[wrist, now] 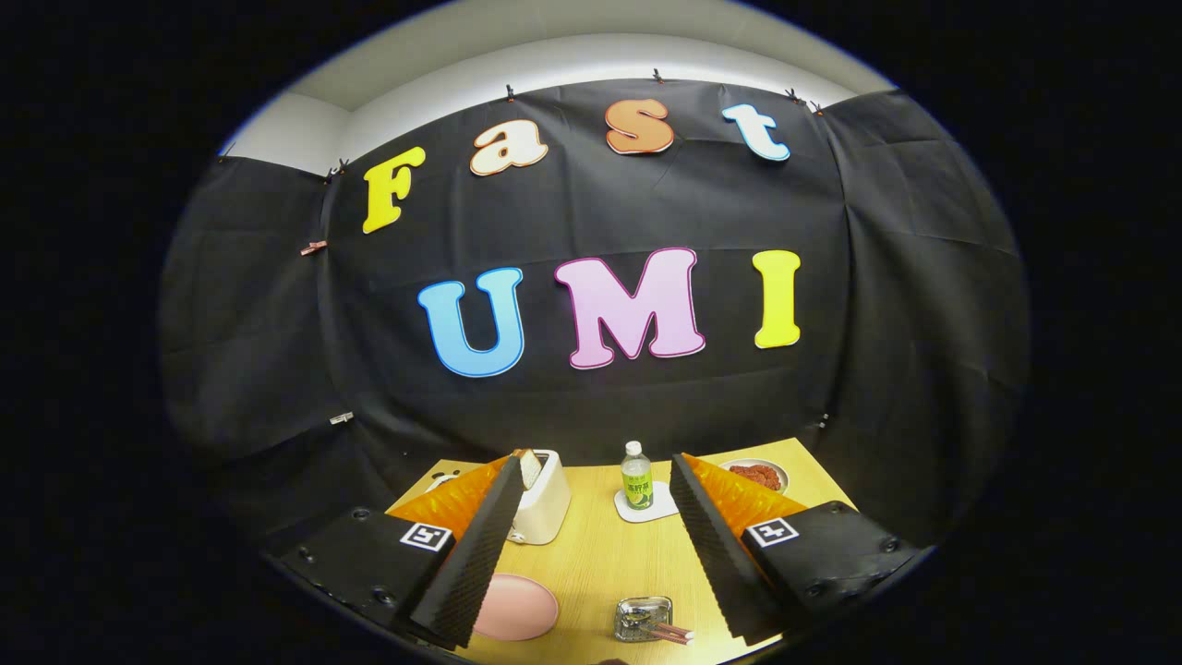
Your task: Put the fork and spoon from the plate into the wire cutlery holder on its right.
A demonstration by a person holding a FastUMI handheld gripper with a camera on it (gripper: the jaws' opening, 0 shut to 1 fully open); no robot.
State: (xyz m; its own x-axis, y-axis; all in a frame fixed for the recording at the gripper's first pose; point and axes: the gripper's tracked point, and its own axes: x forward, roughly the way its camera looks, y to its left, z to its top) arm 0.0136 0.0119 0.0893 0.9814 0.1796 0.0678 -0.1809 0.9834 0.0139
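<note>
- Wooden tabletop (600, 563) before the black booth wall.
- Gripper (596, 554) fingers spread wide above it, holding nothing.
- Near edge: pink plate (515, 607); wire cutlery holder (643, 618) holding cutlery (672, 633).
- Far edge: green-labelled bottle (635, 476), writing illegible.

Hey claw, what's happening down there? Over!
Claw open, holding nothing. Pink plate bare; cutlery handles poke out of the wire holder beside it. Toaster and bottle stand beyond.

Pink plate (515, 607) lies flat and bare on the wooden table, wire cutlery holder (643, 618) just to its right with pinkish utensil handles (671, 633) sticking out its right side.
</note>
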